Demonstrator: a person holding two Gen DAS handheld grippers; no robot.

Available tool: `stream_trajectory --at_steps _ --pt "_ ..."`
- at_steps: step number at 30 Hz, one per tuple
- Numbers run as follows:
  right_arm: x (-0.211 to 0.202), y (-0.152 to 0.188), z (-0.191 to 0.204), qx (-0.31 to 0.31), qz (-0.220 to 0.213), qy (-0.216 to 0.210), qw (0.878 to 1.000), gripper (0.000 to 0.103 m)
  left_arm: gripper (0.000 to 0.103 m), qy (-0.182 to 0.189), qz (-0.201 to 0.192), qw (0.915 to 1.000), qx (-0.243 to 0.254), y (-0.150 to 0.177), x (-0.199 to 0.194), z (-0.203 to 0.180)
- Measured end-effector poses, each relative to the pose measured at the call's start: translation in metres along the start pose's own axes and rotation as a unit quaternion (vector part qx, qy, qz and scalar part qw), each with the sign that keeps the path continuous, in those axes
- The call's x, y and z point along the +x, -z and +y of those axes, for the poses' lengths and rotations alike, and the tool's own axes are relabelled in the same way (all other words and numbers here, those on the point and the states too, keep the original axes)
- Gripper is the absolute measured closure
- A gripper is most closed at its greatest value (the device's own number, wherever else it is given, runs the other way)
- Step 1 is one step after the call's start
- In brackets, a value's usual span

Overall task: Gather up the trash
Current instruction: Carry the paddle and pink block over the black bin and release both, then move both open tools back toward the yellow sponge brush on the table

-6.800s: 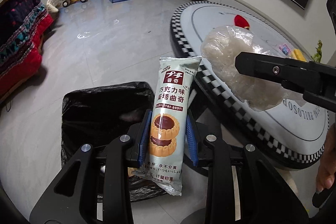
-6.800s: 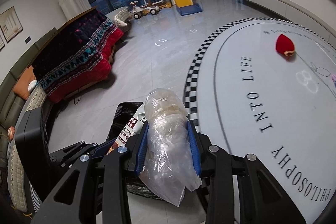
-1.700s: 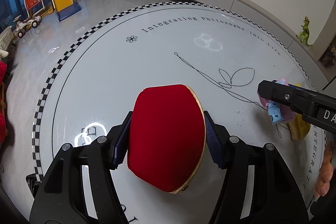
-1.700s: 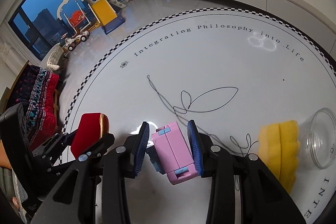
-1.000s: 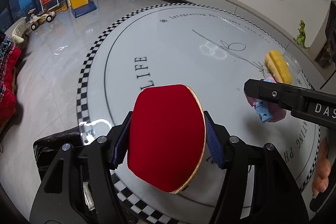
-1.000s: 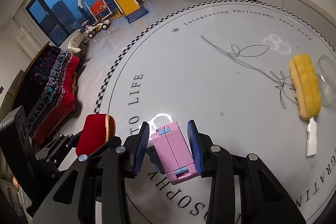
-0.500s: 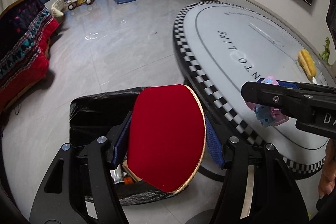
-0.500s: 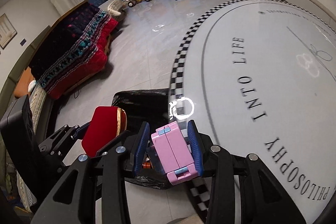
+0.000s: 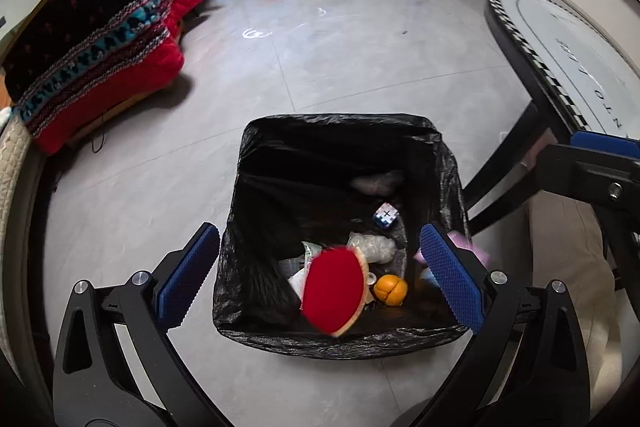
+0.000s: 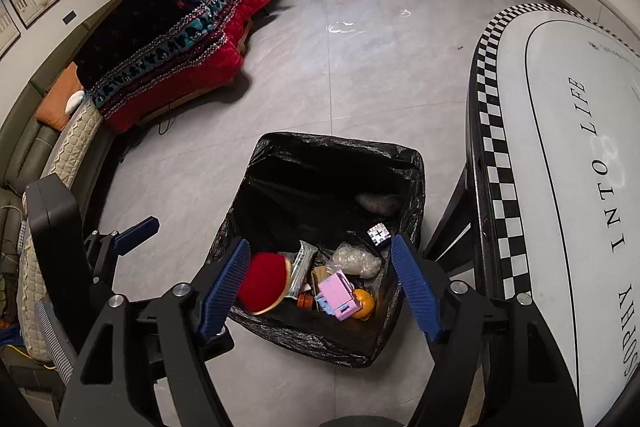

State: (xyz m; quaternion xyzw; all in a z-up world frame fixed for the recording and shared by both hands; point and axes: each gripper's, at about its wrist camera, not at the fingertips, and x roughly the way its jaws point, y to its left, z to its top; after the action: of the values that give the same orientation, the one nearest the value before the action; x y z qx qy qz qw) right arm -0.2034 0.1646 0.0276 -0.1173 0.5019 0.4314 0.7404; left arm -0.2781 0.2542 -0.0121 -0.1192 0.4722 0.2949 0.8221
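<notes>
A bin lined with a black bag point(image 9: 340, 119) stands on the floor below both grippers. My left gripper point(image 9: 318, 233) hangs over it, its jaws opening with nothing between the pads. The red paddle point(image 9: 334, 293) is loose and blurred, dropping into the bin. My right gripper point(image 10: 319, 243) is also above the bin point(image 10: 332, 141), jaws opening and empty. The pink toy point(image 10: 340, 291) falls free below it, beside the paddle point(image 10: 264, 281). In the left wrist view, one of the right gripper's fingers point(image 9: 600, 145) shows at the right edge.
In the bin lie an orange point(image 9: 390, 289), a small puzzle cube point(image 9: 386, 217), a snack wrapper point(image 10: 302, 267) and a crumpled plastic bag point(image 9: 372, 247). The round table point(image 10: 560, 147) stands close on the right. A sofa with a red blanket point(image 9: 100, 27) is far left.
Both grippers swung from the table to above the bin and tilted down. Their jaws opened. The red paddle and the pink toy left the pads and are dropping into the bag.
</notes>
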Motion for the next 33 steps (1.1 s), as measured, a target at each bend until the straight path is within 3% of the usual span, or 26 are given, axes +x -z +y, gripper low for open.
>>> stream_trajectory --at_steps 5,19,33 --pt "-0.003 0.004 -0.006 0.004 -0.005 0.004 1.000 0.029 0.006 0.015 0.008 0.9998 -0.010 0.002 0.005 0.003" --pt "-0.027 0.009 -0.033 0.024 -0.030 -0.002 0.999 0.029 0.006 0.036 -0.007 0.9987 0.034 -0.007 -0.011 -0.037" --pt "-0.091 0.013 -0.113 0.068 -0.085 0.033 0.994 0.029 0.006 0.089 -0.048 0.9880 0.117 -0.047 -0.048 -0.139"
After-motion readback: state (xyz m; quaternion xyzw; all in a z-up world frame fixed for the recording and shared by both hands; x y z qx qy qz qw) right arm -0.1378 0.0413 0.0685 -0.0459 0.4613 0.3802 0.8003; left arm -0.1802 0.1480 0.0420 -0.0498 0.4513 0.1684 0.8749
